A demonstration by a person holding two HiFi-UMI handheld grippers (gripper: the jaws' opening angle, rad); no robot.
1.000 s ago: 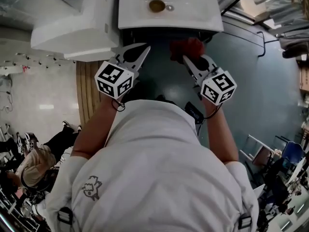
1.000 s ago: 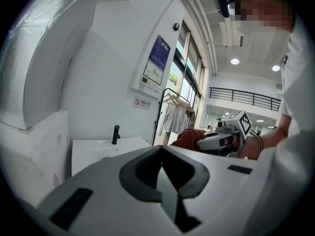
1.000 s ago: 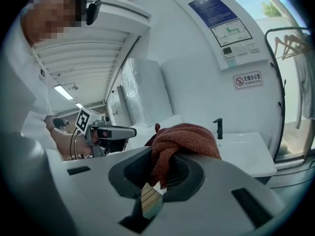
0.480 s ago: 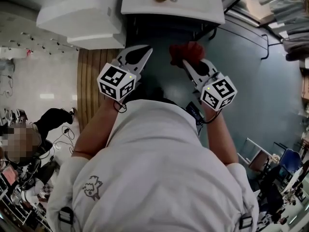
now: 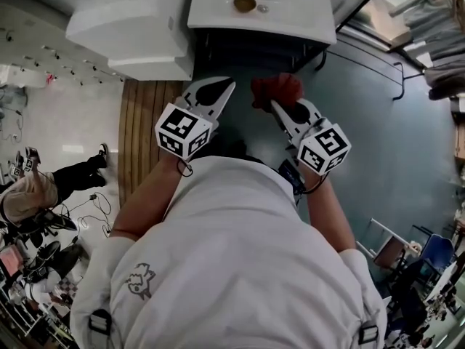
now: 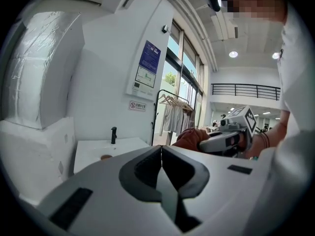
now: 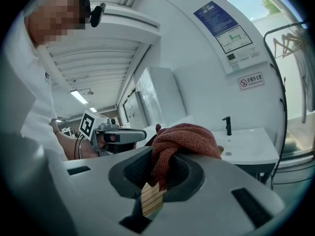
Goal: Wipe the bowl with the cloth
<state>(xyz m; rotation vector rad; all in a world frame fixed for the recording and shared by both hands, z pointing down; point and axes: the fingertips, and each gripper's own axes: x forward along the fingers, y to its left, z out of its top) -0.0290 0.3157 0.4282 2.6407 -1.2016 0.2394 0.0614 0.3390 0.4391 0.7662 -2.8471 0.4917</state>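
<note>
our right gripper (image 5: pixel 280 106) is clamped on the red cloth (image 7: pixel 182 139); our left gripper (image 5: pixel 227 87) has its jaws together, empty, near the white sink (image 5: pixel 290 13).

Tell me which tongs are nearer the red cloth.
Right. The right tongs are shut on the red cloth, which bunches up at their tips. The left tongs, shut and empty, sit off to the cloth's left, apart from it.
</note>
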